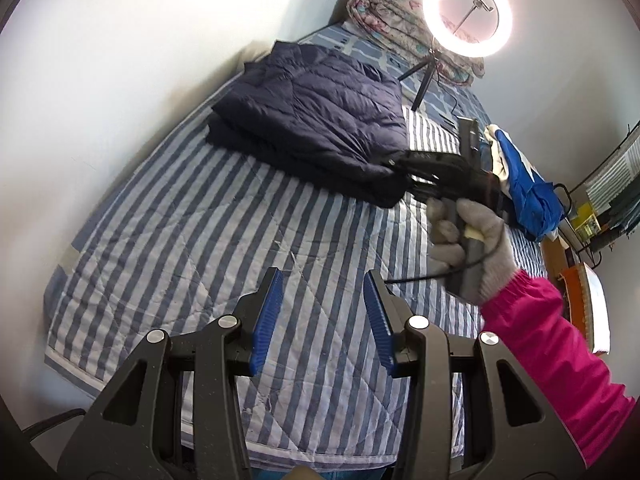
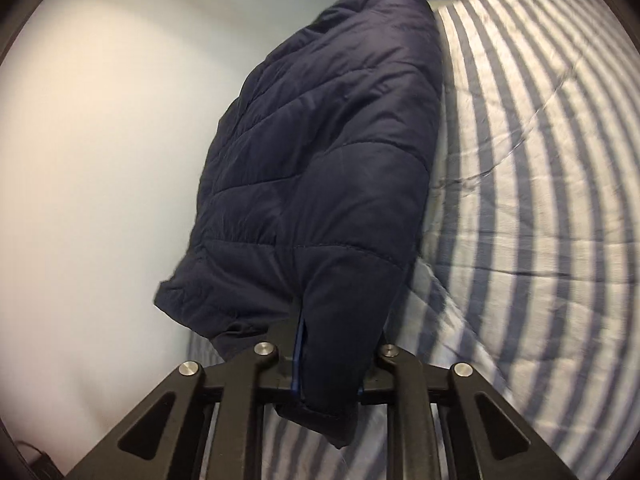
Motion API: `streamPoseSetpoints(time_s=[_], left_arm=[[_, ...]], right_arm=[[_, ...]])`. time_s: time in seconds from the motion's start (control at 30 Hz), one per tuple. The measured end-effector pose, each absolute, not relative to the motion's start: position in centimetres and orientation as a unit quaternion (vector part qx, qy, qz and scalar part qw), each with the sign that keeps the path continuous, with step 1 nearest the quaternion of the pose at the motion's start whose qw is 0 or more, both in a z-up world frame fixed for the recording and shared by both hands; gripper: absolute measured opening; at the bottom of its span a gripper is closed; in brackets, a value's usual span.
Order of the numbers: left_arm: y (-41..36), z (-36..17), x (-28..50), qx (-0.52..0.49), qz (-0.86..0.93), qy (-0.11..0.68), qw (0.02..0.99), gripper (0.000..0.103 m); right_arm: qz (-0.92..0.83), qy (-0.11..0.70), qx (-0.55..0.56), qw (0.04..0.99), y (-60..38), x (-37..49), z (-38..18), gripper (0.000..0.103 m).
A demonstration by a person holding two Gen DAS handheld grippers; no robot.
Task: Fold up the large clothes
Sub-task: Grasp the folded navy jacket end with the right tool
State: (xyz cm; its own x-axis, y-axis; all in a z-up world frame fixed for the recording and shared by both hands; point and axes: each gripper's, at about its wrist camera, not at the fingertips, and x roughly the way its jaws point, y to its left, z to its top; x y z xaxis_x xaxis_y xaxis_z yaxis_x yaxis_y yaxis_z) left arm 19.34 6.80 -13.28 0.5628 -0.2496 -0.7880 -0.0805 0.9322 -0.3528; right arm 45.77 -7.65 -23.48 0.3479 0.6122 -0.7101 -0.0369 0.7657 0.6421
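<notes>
Fingers of the right gripper (image 2: 328, 352) squeeze a corner of the dark blue puffy jacket (image 2: 328, 152).

Most of the folded jacket lies past those fingers on the striped bed cover (image 2: 540, 160), next to the wall. Both blue pads of the left gripper (image 1: 325, 320) stand apart with nothing between them, over bare stripes. That jacket sits well ahead of them. A gray gloved hand (image 1: 472, 248) in a pink sleeve (image 1: 552, 360) holds the right gripper.
</notes>
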Motion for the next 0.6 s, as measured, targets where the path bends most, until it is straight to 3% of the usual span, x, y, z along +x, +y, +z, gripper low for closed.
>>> streamPoseSetpoints(time_s=[0.6], left_arm=[[5.6,-10.5,22.5,-0.147,-0.117,0.448,0.874,0.043]], right_arm=[[0.170,0.591,0.205,0.761,-15.6,28.3,-19.8,0.015]])
